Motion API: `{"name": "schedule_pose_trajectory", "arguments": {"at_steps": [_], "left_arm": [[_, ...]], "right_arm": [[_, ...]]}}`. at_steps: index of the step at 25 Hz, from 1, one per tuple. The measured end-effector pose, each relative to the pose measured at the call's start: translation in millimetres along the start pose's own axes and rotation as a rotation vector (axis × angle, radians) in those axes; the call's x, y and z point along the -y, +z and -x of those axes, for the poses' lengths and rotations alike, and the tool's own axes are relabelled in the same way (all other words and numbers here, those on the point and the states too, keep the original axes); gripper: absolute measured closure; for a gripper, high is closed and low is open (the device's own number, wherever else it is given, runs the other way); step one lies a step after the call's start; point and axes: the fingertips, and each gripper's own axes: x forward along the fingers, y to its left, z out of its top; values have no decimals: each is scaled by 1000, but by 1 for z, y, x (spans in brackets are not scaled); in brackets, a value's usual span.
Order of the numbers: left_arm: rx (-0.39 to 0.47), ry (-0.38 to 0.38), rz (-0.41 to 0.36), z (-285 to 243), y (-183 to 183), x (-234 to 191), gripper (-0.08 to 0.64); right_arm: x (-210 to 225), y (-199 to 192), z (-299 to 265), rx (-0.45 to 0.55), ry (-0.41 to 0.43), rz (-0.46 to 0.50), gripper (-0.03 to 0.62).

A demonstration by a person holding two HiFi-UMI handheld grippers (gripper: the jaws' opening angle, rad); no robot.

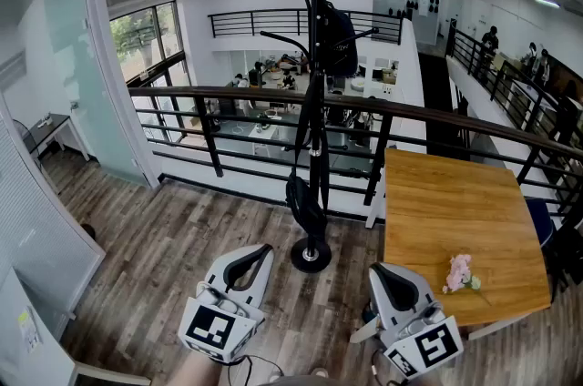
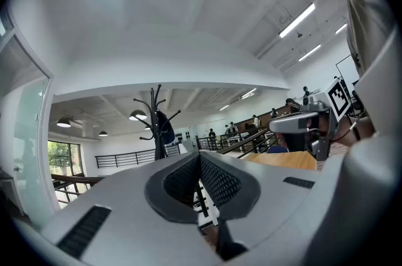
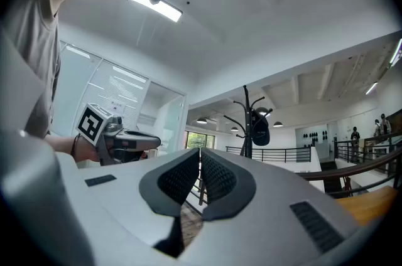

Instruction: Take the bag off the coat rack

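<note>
A black coat rack stands on the wood floor by the railing. A black bag hangs from its upper right hooks. A long dark strap runs down the pole to a small dark pouch. My left gripper and right gripper are low and close to me, well short of the rack, both shut and empty. In the left gripper view the closed left gripper points up, with the rack and bag far off. The right gripper likewise sees the bag at a distance.
A wooden table with a pink flower stands at the right. A black railing runs behind the rack, above a lower floor. A glass partition is at the left. People stand far off at the back right.
</note>
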Motion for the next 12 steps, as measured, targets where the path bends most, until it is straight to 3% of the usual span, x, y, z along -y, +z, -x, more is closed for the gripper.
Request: {"name": "schedule_pose_trajectory", "arguments": {"at_steps": [12], "left_arm": [[-15, 30, 58, -20, -4, 25, 545]], "right_arm": [[16, -21, 15, -9, 74, -28, 557]]}}
